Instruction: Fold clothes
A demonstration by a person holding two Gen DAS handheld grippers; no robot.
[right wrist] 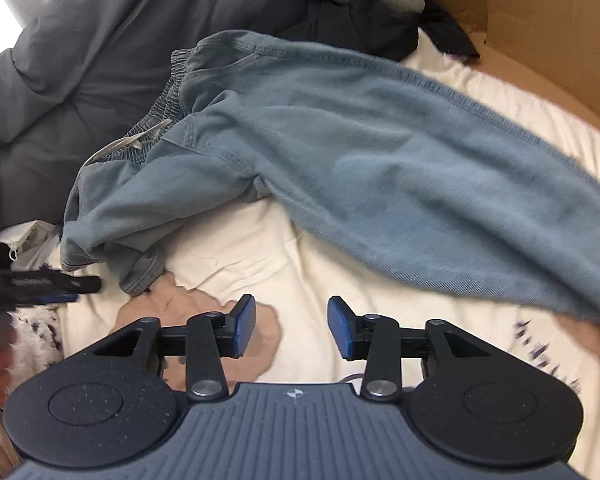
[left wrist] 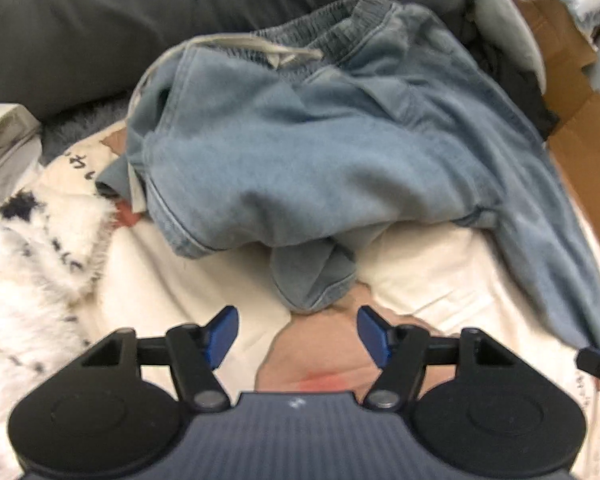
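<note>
A pair of light blue denim trousers lies crumpled on a cream printed blanket. The elastic waistband is at the back, one leg is bunched in the middle and the other runs off to the right. My left gripper is open and empty, just short of the bunched leg's hem. In the right wrist view the trousers spread from upper left to right. My right gripper is open and empty above the blanket, below the long leg. The left gripper shows at that view's left edge.
A dark grey duvet lies behind the trousers. A cardboard box stands at the back right with grey and black clothes beside it. A fluffy white and black blanket lies to the left.
</note>
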